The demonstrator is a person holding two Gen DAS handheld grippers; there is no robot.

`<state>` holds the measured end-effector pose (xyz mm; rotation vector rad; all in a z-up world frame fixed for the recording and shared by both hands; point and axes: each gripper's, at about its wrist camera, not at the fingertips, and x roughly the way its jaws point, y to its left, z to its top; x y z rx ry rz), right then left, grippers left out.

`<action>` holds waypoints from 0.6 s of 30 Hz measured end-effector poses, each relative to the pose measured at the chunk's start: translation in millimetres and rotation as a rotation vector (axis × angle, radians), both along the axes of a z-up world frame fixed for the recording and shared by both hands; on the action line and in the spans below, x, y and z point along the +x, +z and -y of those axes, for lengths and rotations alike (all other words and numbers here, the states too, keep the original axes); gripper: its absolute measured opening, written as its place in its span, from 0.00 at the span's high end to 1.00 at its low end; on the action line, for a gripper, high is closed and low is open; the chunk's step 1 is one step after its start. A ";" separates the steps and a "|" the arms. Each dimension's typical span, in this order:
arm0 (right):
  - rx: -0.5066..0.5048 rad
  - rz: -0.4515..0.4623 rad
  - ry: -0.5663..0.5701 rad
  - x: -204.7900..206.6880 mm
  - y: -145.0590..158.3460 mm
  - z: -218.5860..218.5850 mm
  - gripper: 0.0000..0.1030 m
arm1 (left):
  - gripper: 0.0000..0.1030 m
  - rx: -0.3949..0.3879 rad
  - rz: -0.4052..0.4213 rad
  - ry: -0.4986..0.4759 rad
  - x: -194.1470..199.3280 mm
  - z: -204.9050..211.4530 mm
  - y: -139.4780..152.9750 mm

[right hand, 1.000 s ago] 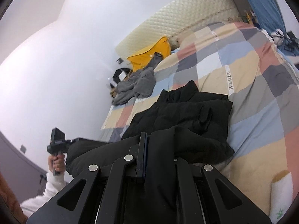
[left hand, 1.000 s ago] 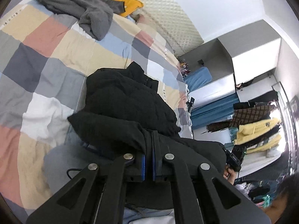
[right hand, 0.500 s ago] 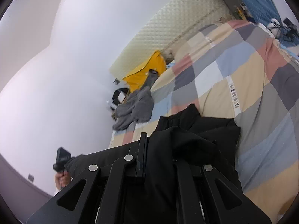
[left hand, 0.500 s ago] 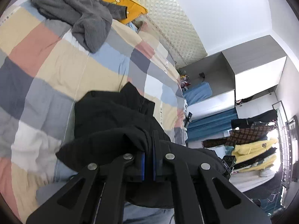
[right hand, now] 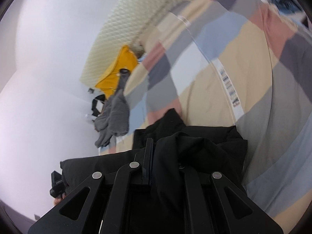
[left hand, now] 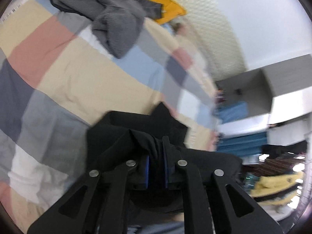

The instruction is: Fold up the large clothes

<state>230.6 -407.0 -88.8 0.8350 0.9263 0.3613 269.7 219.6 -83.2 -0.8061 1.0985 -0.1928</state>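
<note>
A black padded jacket (left hand: pixel 136 128) lies folded on the checked bedspread (left hand: pixel 78 74). My left gripper (left hand: pixel 156 154) is shut on a bunched fold of the jacket's near edge and holds it above the lower layers. My right gripper (right hand: pixel 154 156) is shut on the same black jacket (right hand: pixel 195 152), whose fabric drapes over its right finger. The jacket's collar (right hand: pixel 171 117) points away toward the headboard. The other gripper (right hand: pixel 56 183) shows at the lower left of the right wrist view.
A grey fleece garment (left hand: pixel 109 13) and a yellow garment (left hand: pixel 161 2) lie near the quilted headboard (left hand: pixel 210 29). The bedspread (right hand: pixel 243 68) stretches beyond the jacket. A clothes rack with a yellow coat (left hand: pixel 273 187) and a grey cabinet (left hand: pixel 253 89) stand at the right.
Both grippers have lifted the jacket's near edge and carried it forward over the rest of the jacket toward the collar. Less of the jacket lies in front of them now.
</note>
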 end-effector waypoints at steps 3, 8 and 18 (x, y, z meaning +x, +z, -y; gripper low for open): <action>-0.016 -0.050 -0.017 17.6 -24.3 -1.6 0.95 | 0.87 0.056 -0.041 0.033 22.3 9.0 -16.6; 0.000 -0.114 -0.037 37.0 -63.0 -0.3 0.95 | 0.87 0.164 -0.093 0.017 59.9 26.9 -49.2; 0.109 -0.107 -0.085 40.0 -112.7 -0.8 0.98 | 0.87 0.239 -0.175 -0.023 88.0 47.3 -96.4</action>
